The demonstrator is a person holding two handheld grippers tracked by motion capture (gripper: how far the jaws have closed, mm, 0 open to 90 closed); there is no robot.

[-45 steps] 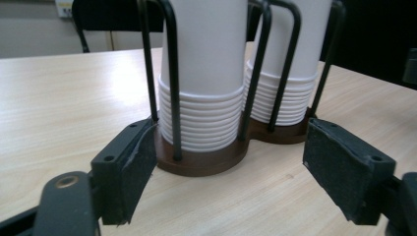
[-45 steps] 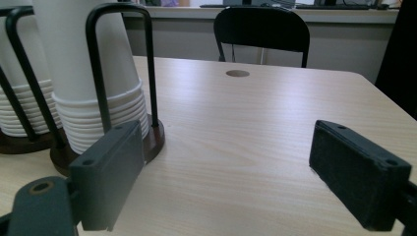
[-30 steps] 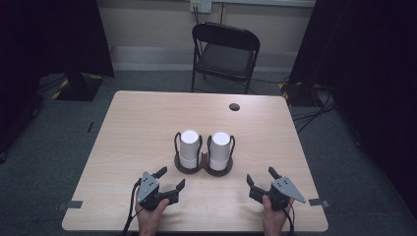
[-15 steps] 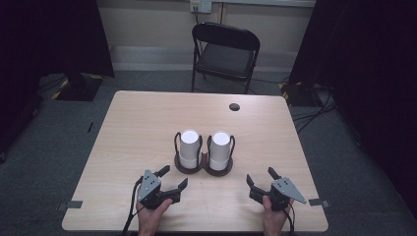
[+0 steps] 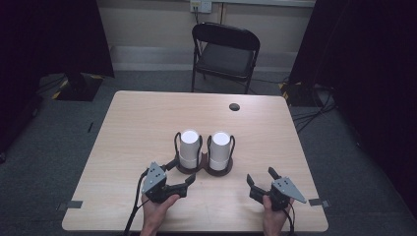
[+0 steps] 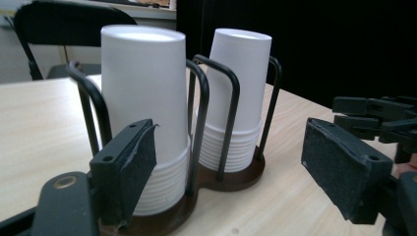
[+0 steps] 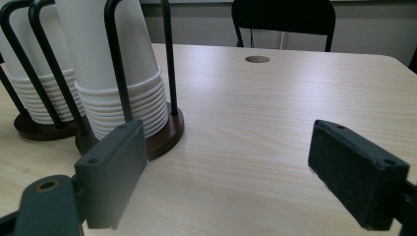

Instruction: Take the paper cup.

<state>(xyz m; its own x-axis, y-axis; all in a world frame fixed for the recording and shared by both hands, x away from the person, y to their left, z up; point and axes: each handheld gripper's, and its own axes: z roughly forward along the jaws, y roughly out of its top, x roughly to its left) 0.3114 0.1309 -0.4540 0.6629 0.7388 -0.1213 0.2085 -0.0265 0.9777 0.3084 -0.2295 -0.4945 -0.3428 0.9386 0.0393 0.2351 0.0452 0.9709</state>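
Hand-held grippers: two (image 5: 178, 174) (image 5: 260, 179); cup stacks: two (image 5: 189, 148) (image 5: 220, 150).

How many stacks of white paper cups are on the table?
2. The left stack of white paper cups and the right stack of white paper cups stand upside down, side by side in the dark wire-looped cup holder mid-table. Cups per stack can't be counted.

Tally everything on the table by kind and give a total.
Stacks of white paper cups: 2, left stack, right stack
Dark double cup holder: 1
Hand-held tools: 2, left tool, right tool
Total: 5
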